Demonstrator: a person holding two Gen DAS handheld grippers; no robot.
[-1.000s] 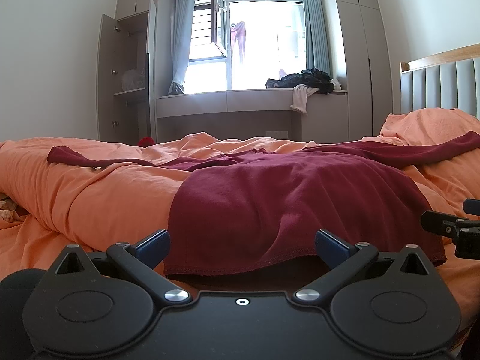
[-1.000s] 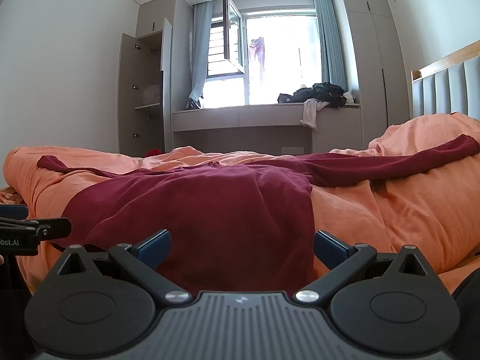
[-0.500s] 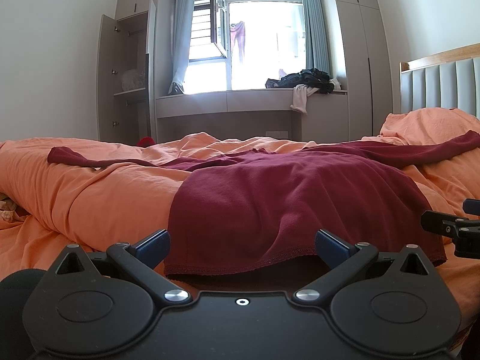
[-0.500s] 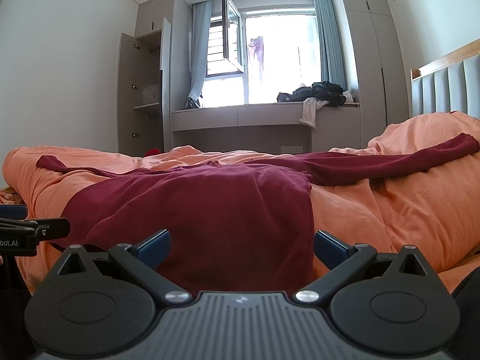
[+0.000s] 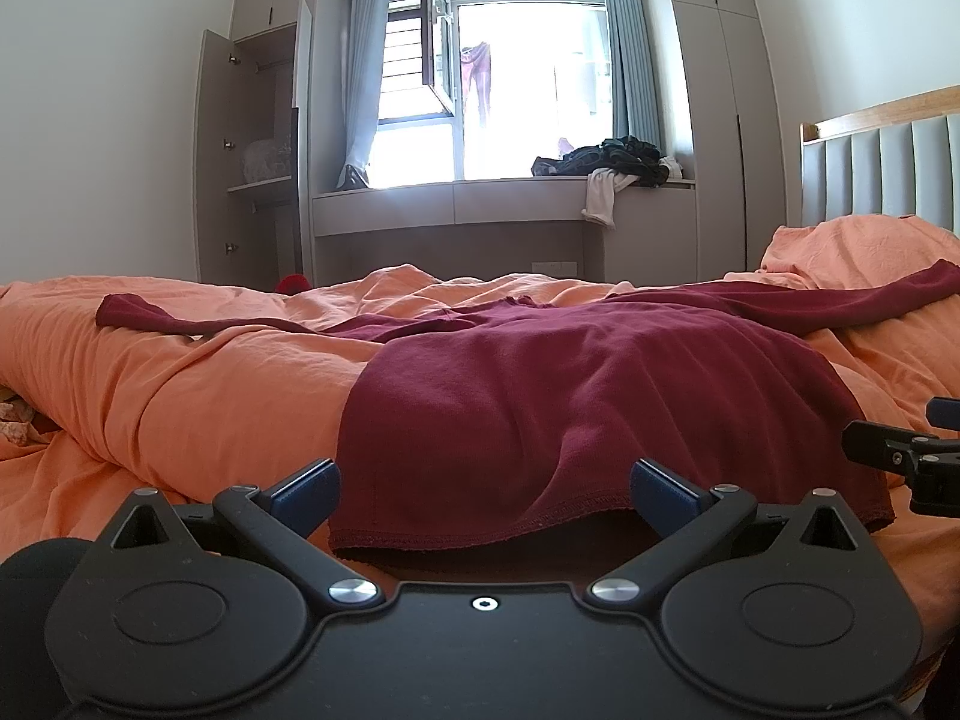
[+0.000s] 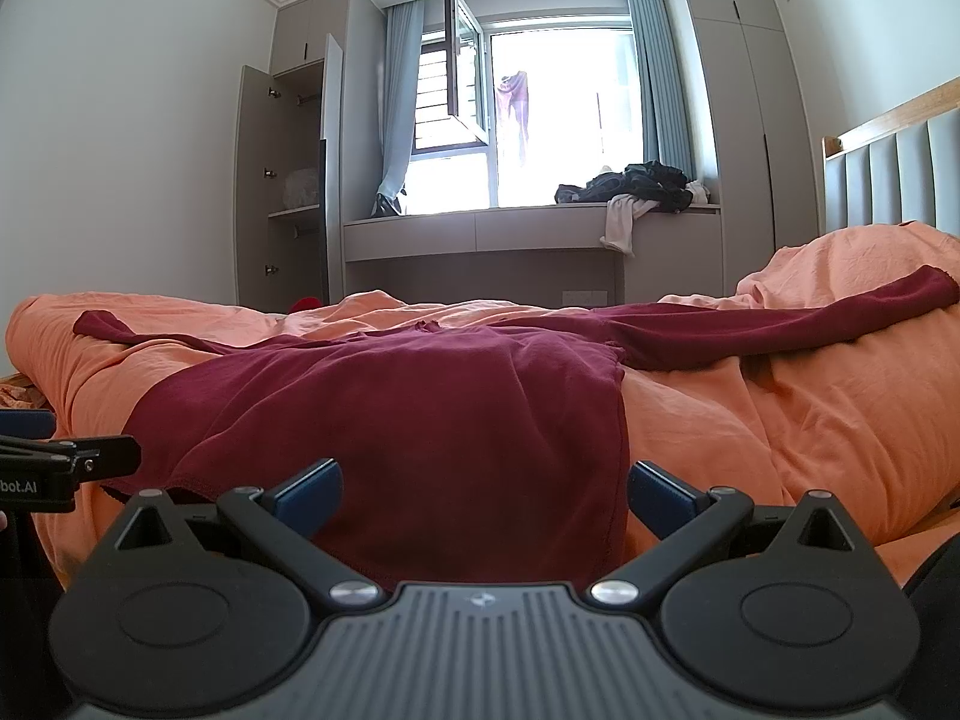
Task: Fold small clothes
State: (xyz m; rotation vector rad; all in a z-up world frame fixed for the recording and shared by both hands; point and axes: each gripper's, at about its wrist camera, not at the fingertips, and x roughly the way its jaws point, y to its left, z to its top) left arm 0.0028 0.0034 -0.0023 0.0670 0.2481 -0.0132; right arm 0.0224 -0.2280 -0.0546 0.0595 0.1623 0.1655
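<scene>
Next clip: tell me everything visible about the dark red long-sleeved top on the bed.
The dark red top looks like soft knit cotton, plain, with a stitched hem nearest the cameras. It lies spread, unfolded and slightly rumpled on the orange bedding, neckline away from the cameras, both sleeves stretched outward: one toward the wardrobe side, one toward the headboard. The left hand-held gripper and right hand-held gripper are open at its hem corners, gripping nothing.

Plain dark-red long-sleeved top (image 5: 576, 396), no pattern, spread over plain orange duvet (image 5: 198, 384). Blue pads (image 5: 303, 486) on black left gripper (image 5: 483, 489). Blue-grey curtains (image 5: 621, 42); black clothes pile (image 5: 606, 157) on grey window bench (image 5: 516, 204).
</scene>
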